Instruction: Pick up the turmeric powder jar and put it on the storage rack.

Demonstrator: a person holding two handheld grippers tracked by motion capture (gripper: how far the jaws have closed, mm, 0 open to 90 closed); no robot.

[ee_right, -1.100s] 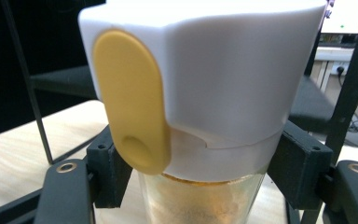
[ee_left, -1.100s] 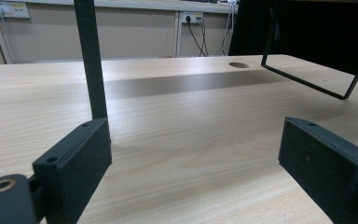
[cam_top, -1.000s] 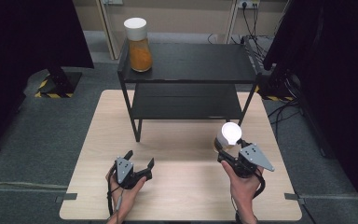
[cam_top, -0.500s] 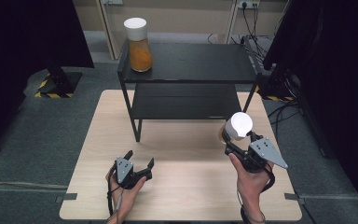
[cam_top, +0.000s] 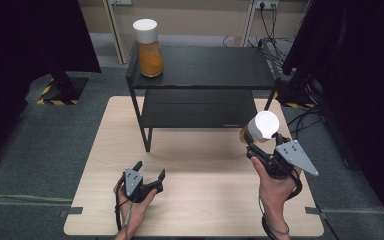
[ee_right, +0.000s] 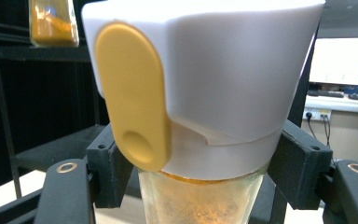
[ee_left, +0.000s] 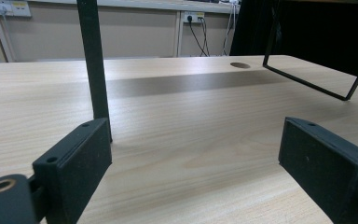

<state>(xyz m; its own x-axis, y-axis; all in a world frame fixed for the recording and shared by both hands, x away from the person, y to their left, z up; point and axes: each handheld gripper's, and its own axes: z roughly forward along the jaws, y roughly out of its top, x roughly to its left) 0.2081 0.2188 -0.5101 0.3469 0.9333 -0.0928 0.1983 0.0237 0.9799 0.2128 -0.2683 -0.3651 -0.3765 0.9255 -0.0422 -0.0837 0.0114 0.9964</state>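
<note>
My right gripper [cam_top: 258, 146] is shut on a glass jar [cam_top: 261, 128] with a white lid and orange contents, held above the table's right side. In the right gripper view the jar [ee_right: 205, 93] stands between both pads, a yellow flap on its lid. A second jar [cam_top: 148, 47] of the same kind stands on the top left corner of the black shelf [cam_top: 215, 67]; it also shows at the upper left as the far jar [ee_right: 53, 22]. My left gripper [cam_top: 149, 171] rests low over the wooden table [cam_top: 200, 200], open, nothing between its pads [ee_left: 77, 163].
The black two-level shelf stands at the table's far side; its front left leg [ee_left: 94, 65] rises just ahead of my left gripper. Dark curtains flank both sides. Cables and wall sockets [cam_top: 267, 5] lie behind the shelf. A round hole [ee_left: 240, 65] marks the tabletop.
My right gripper has risen with the jar and moved slightly toward the shelf. The left gripper has stayed where it was.
</note>
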